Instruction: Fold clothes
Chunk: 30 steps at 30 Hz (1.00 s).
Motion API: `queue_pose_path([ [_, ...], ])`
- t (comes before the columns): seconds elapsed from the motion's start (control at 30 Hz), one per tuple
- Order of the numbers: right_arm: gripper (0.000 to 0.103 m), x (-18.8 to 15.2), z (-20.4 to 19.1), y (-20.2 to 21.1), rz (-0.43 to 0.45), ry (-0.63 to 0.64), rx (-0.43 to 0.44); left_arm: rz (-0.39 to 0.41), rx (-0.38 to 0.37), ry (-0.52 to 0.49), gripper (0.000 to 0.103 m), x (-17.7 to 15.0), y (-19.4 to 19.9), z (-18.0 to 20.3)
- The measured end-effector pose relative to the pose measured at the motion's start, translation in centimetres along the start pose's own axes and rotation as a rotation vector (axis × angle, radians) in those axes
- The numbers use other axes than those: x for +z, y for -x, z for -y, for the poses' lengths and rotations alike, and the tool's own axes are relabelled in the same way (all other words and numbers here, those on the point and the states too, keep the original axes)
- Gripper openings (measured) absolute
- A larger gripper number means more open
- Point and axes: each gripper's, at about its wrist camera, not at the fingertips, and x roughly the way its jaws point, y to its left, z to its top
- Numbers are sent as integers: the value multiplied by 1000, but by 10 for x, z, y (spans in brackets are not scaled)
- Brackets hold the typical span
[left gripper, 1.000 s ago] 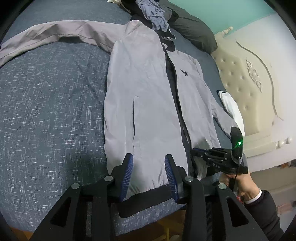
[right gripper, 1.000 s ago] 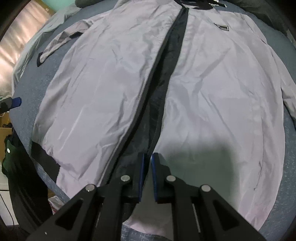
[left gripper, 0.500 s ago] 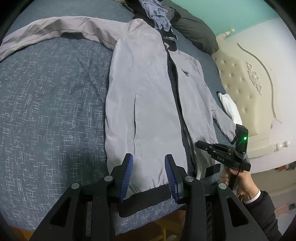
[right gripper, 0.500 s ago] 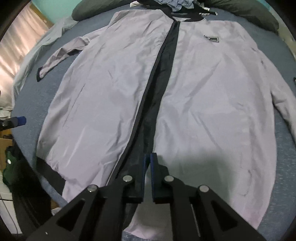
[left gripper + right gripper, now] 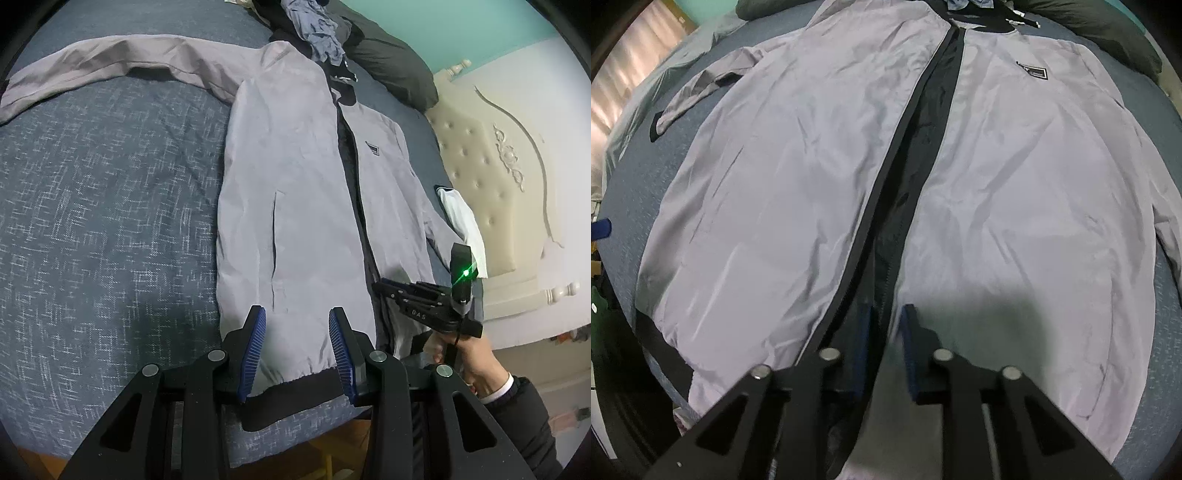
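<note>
Fingers on the left gripper (image 5: 297, 345) are spread wide over the black hem (image 5: 295, 391), holding nothing. Jacket (image 5: 295, 192) lies flat and face up on the bed (image 5: 103, 221), unzipped, one sleeve (image 5: 110, 59) flung out left. Right gripper (image 5: 884, 345) is parted a bit around the zipper edge (image 5: 886, 229), gripping nothing far as I can see. If a fold comes next, I'd pinch hem and shoulder together so this slippery fabric doesn't slide.

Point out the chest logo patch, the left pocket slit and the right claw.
Black chest logo patch (image 5: 1036, 72), right wrist view, patch centre.
Dark left pocket slit (image 5: 274, 243), left wrist view, mid-slit.
Black right claw (image 5: 380, 287), left wrist view, at fingertips.
</note>
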Motion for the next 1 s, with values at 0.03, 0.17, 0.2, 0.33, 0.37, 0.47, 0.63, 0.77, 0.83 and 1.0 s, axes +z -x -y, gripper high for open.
queue_pose_path([
  [0.03, 6, 0, 0, 2, 7, -4, 6, 2, 0, 2, 39, 1, 0, -1],
  [0.17, 4, 5, -1, 17, 50, -10, 39, 6, 1, 9, 39, 4, 0, -3],
  [0.2, 4, 7, -2, 19, 54, -13, 49, 7, -2, 12, 39, 4, 0, -3],
  [0.33, 4, 6, 4, 25, 64, -46, 74, 3, -11, 4, 39, 1, -2, 3],
  [0.37, 4, 5, 6, 27, 66, -55, 80, 0, -13, 1, 39, 1, -3, 5],
  [0.47, 9, 3, 11, 32, 74, -81, 98, -3, -18, -10, 39, -1, -2, 9],
  [0.63, 11, 1, 19, 40, 87, -124, 128, -8, -22, -7, 43, 1, -7, 14],
  [0.77, 11, -4, 35, 52, 97, -159, 112, -37, -36, -37, 43, 5, -34, 36],
  [0.83, 11, -7, 56, 62, 110, -190, 93, -53, -36, -63, 43, 6, -55, 52],
  [1.0, 27, -43, 107, 77, 112, -267, 18, -96, -51, -109, 42, 13, -108, 89],
])
